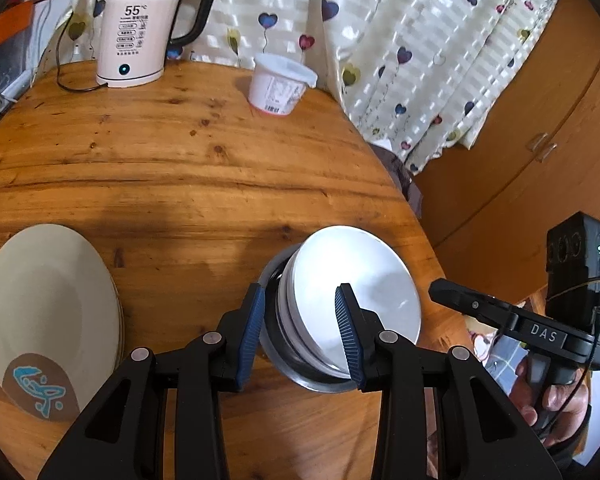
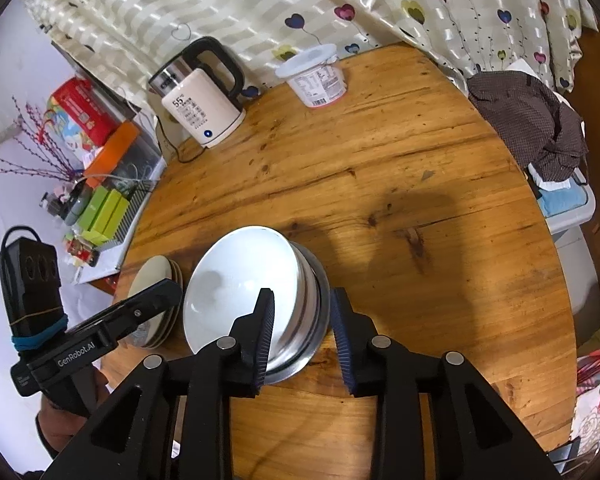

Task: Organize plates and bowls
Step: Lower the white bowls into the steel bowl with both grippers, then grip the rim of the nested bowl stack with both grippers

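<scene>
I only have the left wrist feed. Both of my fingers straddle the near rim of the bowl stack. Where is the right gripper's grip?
Observer: The right gripper is open, straddling the stack's right rim: one finger inside the white bowl, the other outside the steel one.
Operator: Anything on the table's far right edge?
Observer: A brown checked cloth drapes over that edge.
Operator: How many plates are in the pile?
Observer: The right view shows the plate pile edge-on: about three stacked rims.

bowls (image 1: 352,300) nested (table (image 1: 180,160) front) | plates (image 1: 48,304) left | kettle (image 1: 140,28) behind
</scene>
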Tool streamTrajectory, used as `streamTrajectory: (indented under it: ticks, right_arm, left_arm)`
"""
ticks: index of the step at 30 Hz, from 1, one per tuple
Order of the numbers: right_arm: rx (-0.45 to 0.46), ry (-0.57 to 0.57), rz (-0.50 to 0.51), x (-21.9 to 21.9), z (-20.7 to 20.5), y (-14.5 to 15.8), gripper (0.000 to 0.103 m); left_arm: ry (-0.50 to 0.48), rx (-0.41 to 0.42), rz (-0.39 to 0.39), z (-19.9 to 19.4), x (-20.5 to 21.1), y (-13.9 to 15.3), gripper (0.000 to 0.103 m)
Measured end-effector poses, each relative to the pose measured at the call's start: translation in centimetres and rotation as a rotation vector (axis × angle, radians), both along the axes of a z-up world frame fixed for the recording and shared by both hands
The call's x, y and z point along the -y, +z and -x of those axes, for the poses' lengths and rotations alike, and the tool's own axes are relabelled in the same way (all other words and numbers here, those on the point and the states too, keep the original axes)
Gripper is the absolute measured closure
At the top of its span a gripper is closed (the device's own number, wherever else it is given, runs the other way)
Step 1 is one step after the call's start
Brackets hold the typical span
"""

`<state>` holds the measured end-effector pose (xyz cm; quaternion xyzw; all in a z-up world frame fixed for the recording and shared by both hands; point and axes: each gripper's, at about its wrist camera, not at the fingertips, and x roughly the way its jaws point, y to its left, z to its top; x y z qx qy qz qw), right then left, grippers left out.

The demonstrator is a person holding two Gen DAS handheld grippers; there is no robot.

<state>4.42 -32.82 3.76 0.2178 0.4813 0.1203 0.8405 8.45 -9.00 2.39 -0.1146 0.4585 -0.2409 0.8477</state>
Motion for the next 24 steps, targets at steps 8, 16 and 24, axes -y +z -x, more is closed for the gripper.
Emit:
streamTrajectory:
  ticks: [8, 16, 24]
  right_arm:
    - [0.03, 0.003, -0.04, 0.9, 1.3, -0.1, 0.075]
    - [0.005, -0.025, -0.05, 2.0, 2.1, -1.3, 0.077]
    - [-0.05, 0.013, -0.06, 0.8, 1.7, -3.2, 0.078]
  left_arm:
    - [0.029, 0.013, 0.047, 0.9, -1.4, -0.8, 0.066]
    - [0.042, -0.012, 0.051, 1.2, -2.0, -2.0, 0.066]
    - [0.057, -0.027, 0.034, 1.3, -2.4, -2.4, 0.066]
